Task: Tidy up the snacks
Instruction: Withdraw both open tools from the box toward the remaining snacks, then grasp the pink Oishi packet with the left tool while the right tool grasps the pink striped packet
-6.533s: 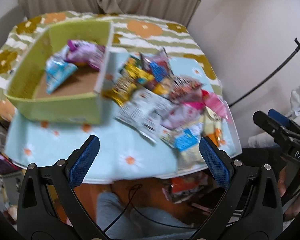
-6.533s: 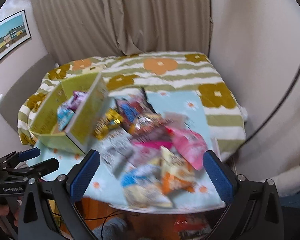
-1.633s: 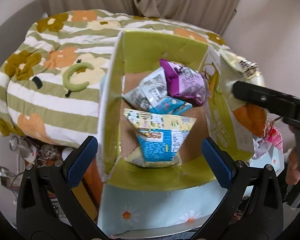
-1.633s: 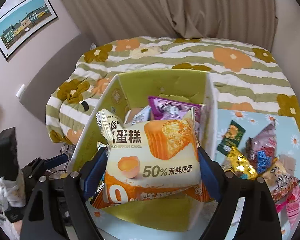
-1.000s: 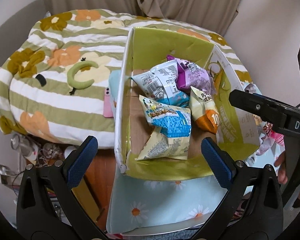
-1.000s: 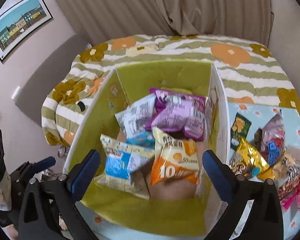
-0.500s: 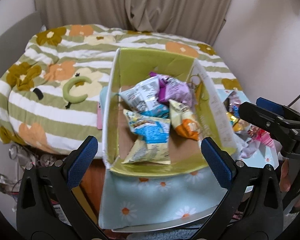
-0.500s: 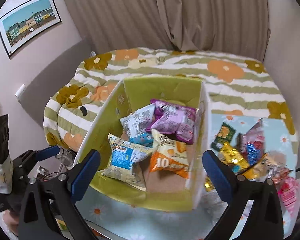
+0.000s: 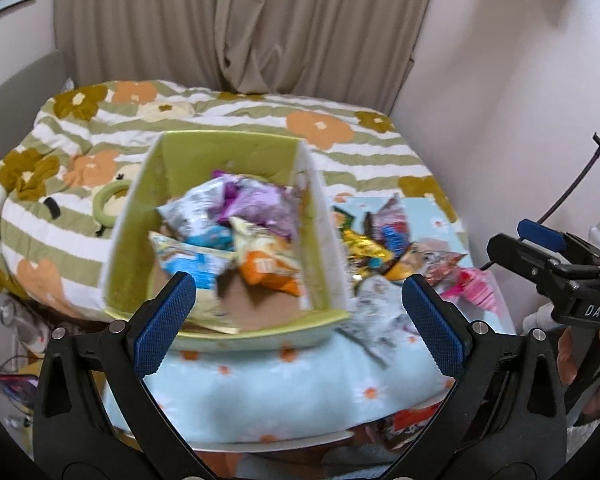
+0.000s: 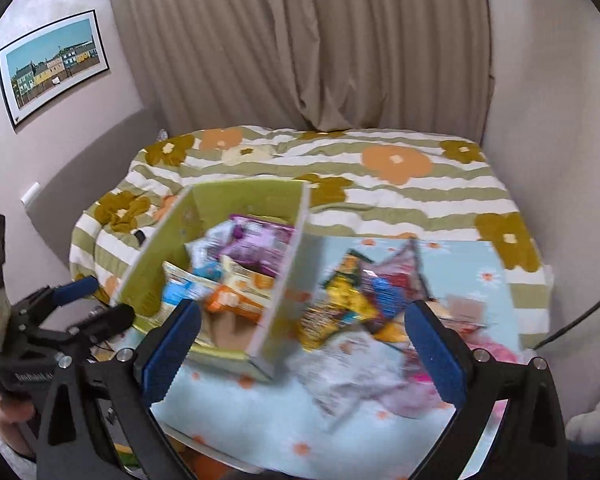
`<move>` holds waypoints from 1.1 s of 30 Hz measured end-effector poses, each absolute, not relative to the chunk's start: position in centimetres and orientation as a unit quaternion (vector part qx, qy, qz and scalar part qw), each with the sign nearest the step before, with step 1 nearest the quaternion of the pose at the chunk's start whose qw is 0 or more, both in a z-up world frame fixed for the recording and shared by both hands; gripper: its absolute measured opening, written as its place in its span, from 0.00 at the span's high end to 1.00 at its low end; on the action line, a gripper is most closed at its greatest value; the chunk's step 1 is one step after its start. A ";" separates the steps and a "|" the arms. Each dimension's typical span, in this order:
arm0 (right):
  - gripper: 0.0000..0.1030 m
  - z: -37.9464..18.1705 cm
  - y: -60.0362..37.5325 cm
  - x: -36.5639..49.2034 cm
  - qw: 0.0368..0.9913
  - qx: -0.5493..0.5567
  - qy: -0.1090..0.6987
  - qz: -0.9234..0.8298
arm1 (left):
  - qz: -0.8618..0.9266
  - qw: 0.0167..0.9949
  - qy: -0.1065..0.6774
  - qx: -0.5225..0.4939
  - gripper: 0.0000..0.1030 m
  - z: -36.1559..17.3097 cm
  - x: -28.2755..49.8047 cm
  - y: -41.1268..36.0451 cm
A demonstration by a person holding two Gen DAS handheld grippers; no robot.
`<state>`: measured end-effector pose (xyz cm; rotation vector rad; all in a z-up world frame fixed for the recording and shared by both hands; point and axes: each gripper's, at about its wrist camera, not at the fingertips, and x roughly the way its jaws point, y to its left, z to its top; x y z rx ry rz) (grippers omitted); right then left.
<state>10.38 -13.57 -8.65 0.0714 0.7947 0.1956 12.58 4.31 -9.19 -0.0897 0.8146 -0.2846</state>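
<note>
A green cardboard box (image 9: pixel 132 236) (image 10: pixel 156 264) stands on the left of a small table and holds several snack packs, among them an orange cake pack (image 9: pixel 268 268) (image 10: pixel 236 296), a purple pack (image 9: pixel 260 204) (image 10: pixel 256 244) and a blue-and-white pack (image 9: pixel 188 260). A pile of loose snack packs (image 9: pixel 380 248) (image 10: pixel 364 296) lies on the table to the box's right. My left gripper (image 9: pixel 300 320) is open and empty, held back above the table's near edge. My right gripper (image 10: pixel 300 348) is open and empty, above the near side between box and pile.
The table wears a light blue daisy cloth (image 9: pixel 284 384) (image 10: pixel 260 424). Behind it is a bed with a striped floral cover (image 9: pixel 260 120) (image 10: pixel 380 184), then curtains. The right gripper shows in the left wrist view (image 9: pixel 540 260); the left gripper shows in the right wrist view (image 10: pixel 60 320).
The right gripper let the orange cake pack go into the box. Both grippers have since pulled back and up from the box, open and empty. The views are now blurred with motion.
</note>
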 end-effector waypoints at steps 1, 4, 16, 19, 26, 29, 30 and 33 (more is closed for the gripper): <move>0.01 -8.6 -14.6 9.9 0.918 0.031 0.385 0.092 | -0.137 0.910 0.390 -0.043 0.01 -9.0 12.0 3.1; 0.01 -8.7 -17.6 8.5 0.921 0.019 0.380 0.083 | -0.135 0.912 0.384 -0.038 0.01 -8.9 10.9 0.4; 0.01 -11.9 -29.3 6.0 0.910 0.007 0.404 0.095 | -0.169 0.896 0.409 -0.028 0.01 -13.4 8.8 -12.2; 0.01 -13.2 -31.2 6.0 0.907 0.002 0.411 0.092 | -0.181 0.891 0.416 -0.013 0.01 -15.8 8.7 -15.3; 0.01 -18.1 -35.3 7.7 0.889 0.023 0.450 0.080 | -0.205 0.879 0.427 0.047 0.01 -21.9 9.7 -21.3; 0.01 -19.8 -35.9 8.6 0.885 0.024 0.458 0.081 | -0.210 0.877 0.427 0.071 0.02 -24.0 10.4 -22.9; 0.01 -20.4 -36.2 8.9 0.884 0.025 0.461 0.082 | -0.212 0.875 0.427 0.081 0.03 -24.7 10.7 -23.4; 0.01 -22.2 -36.5 10.0 0.878 0.031 0.470 0.085 | -0.219 0.868 0.435 0.102 0.09 -26.6 11.7 -24.6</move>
